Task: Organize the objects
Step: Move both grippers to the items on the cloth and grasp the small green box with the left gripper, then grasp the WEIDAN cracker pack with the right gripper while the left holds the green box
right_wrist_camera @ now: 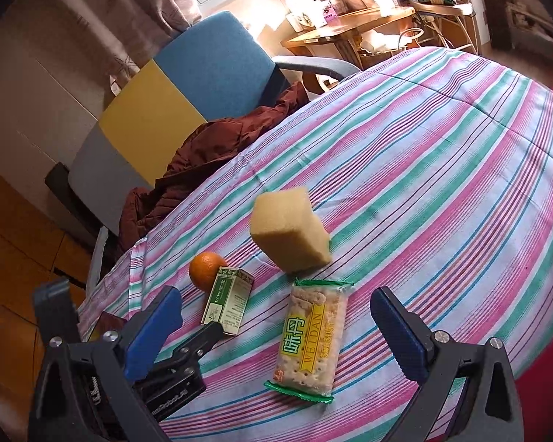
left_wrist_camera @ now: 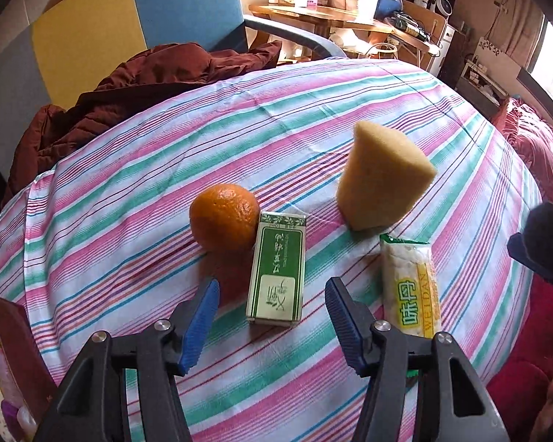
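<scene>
An orange, a green and white box, a yellow sponge and a cracker packet lie close together on the striped cloth. My left gripper is open and empty, just short of the green box. My right gripper is open and empty, above the cracker packet's near part. The left gripper's body also shows in the right wrist view, low at the left.
A dark red jacket lies on a blue and yellow chair beyond the table's far left edge. A wooden desk with clutter stands behind. A red cover lies at the right.
</scene>
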Demonstrator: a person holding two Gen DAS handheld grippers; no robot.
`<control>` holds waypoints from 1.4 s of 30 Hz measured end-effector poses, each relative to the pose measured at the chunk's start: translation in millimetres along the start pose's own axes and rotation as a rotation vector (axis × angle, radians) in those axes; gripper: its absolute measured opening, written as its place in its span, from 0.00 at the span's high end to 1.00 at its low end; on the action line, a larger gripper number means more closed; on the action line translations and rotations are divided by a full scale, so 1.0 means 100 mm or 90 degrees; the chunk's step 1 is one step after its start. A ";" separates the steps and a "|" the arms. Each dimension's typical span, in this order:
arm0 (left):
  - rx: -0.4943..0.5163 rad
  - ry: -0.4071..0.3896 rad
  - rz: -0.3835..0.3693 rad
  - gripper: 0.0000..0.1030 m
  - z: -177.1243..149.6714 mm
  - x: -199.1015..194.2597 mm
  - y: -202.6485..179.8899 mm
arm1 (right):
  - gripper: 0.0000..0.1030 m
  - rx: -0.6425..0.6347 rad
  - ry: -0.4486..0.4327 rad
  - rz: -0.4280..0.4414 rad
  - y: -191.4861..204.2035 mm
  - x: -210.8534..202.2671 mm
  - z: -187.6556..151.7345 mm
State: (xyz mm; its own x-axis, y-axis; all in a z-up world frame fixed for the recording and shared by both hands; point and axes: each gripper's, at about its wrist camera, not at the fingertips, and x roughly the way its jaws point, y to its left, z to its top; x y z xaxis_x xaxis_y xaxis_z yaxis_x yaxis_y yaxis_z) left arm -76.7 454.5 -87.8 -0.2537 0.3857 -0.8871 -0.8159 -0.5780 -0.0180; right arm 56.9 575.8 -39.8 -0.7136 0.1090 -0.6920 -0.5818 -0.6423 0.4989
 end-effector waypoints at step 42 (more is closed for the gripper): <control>-0.065 -0.044 -0.071 0.69 -1.13 -0.33 0.20 | 0.00 -0.089 0.123 -0.166 0.11 0.42 -0.14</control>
State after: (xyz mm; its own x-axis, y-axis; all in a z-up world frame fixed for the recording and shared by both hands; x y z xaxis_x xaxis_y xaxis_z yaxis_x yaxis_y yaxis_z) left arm -26.0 348.3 -111.0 -0.2028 0.4980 -0.8431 -0.7843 -0.5981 -0.1646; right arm 25.6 562.6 -70.5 -0.4530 0.1465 -0.8794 -0.6668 -0.7104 0.2252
